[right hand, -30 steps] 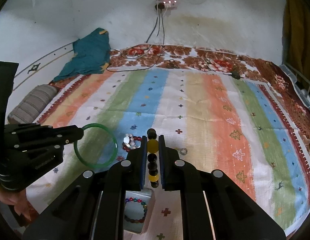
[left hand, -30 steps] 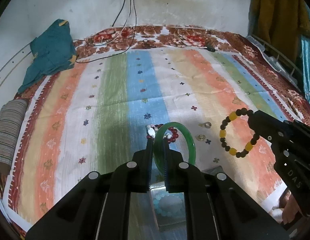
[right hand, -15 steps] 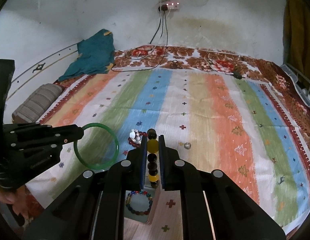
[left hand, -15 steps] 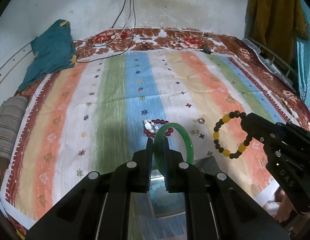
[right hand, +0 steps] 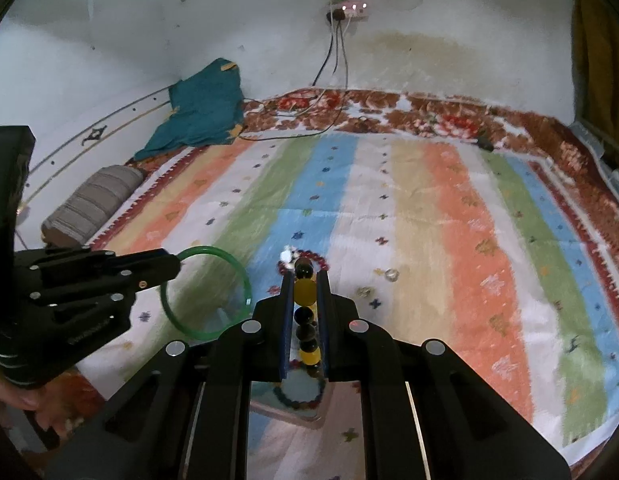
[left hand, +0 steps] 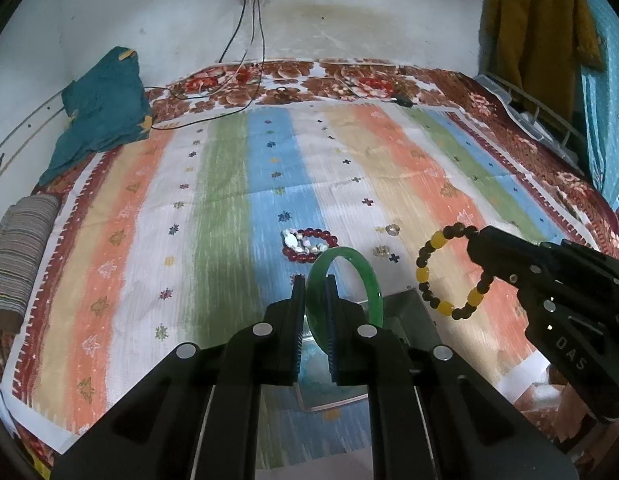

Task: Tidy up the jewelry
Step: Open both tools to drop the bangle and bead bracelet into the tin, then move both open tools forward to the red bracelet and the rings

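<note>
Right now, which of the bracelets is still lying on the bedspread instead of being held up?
The dark red bead bracelet with white stones. The green bangle is pinched in the left gripper, and the yellow-and-dark bead bracelet hangs from the right gripper.

Stained white wall (left hand: 349,20) (lit power strip (right hand: 351,10) above) behind a striped bedspread (left hand: 229,184).

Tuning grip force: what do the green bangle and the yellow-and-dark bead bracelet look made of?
Green bangle: looks like jade or coloured glass, possibly resin. A rigid, glossy, translucent ring that holds its round shape while clamped in the left gripper.

Bead bracelet: opaque yellow beads, amber-like or plastic, and dark glossy beads, wood or stone. It hangs as a loop from the right gripper, so likely strung on cord.
</note>
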Available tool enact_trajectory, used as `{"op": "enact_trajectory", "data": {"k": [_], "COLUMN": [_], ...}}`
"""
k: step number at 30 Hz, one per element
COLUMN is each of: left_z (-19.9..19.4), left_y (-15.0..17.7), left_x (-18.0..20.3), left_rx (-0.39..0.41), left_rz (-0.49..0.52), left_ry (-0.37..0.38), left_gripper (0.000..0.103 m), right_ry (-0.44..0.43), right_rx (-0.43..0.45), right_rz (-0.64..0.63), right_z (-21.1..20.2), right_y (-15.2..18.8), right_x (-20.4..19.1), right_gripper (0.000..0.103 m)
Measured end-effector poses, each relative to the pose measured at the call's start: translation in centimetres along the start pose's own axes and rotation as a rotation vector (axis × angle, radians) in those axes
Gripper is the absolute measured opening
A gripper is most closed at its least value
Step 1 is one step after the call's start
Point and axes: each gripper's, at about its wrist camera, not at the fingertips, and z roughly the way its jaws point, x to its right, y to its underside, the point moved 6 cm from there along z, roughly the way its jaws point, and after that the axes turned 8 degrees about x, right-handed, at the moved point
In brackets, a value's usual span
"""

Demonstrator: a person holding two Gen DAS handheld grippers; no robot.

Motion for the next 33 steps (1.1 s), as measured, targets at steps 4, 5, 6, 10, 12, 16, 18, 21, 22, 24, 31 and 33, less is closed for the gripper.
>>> {"op": "enact_trajectory", "data": {"k": [4,5,6,10,12,16,18,21,22,24,31,33], "left_z": [-0.3,-0.3,-0.3,0.1,0.3,0.2,0.1,0.1,0.1,0.3,1.3,1.5], "left_y": [0.5,0.5,0.5,1.1,1.1,0.9,0.8,0.6,0.6,0.6,0.5,0.4], "left_x": [0.1,0.1,0.1,-0.2,-0.2,-0.6,-0.8,-1.1,-1.2,-1.4,-2.6,-2.8], "left_rx": [-0.008,-0.008,-0.009,-0.052,-0.058,-0.057,-0.050,-0.046,-0.046,-0.053,-0.079,-0.081], "left_rz": [-0.007,-0.008,-0.010,-0.030,-0.029,-0.048,-0.056,-0.070,-0.074,-0.081,-0.118,-0.121], "left_ry": [0.010,0.010,0.010,0.010,0.001,0.004,-0.001,-0.003,-0.003,0.000,-0.011,-0.015], "left_gripper": [0.009,0.009,0.009,0.011,0.012,0.021,0.027,0.031,0.031,0.031,0.039,0.043], "right_ry": [-0.005,-0.013,-0.019,-0.010,0.011,0.034,0.042,0.047,0.049,0.045,0.043,0.042], "right_rx": [-0.016,-0.022,-0.028,-0.055,-0.050,-0.062,-0.069,-0.074,-0.075,-0.080,-0.107,-0.108], "right_rz": [-0.003,-0.005,-0.009,-0.017,-0.020,-0.004,0.006,0.019,0.024,0.036,0.109,0.117], "right_z": [0.2,0.2,0.3,1.0,1.0,1.2,1.3,1.4,1.4,1.5,2.3,2.4], "right_y": [0.7,0.9,1.1,1.6,1.5,1.6,1.7,1.7,1.7,1.7,1.8,1.7], "right_x": [-0.4,-0.6,-0.8,-1.0,-0.7,0.2,0.6,1.1,1.2,1.5,3.3,3.5], "right_gripper": [0.012,0.012,0.012,0.018,0.038,0.041,0.041,0.041,0.042,0.042,0.049,0.052]}}
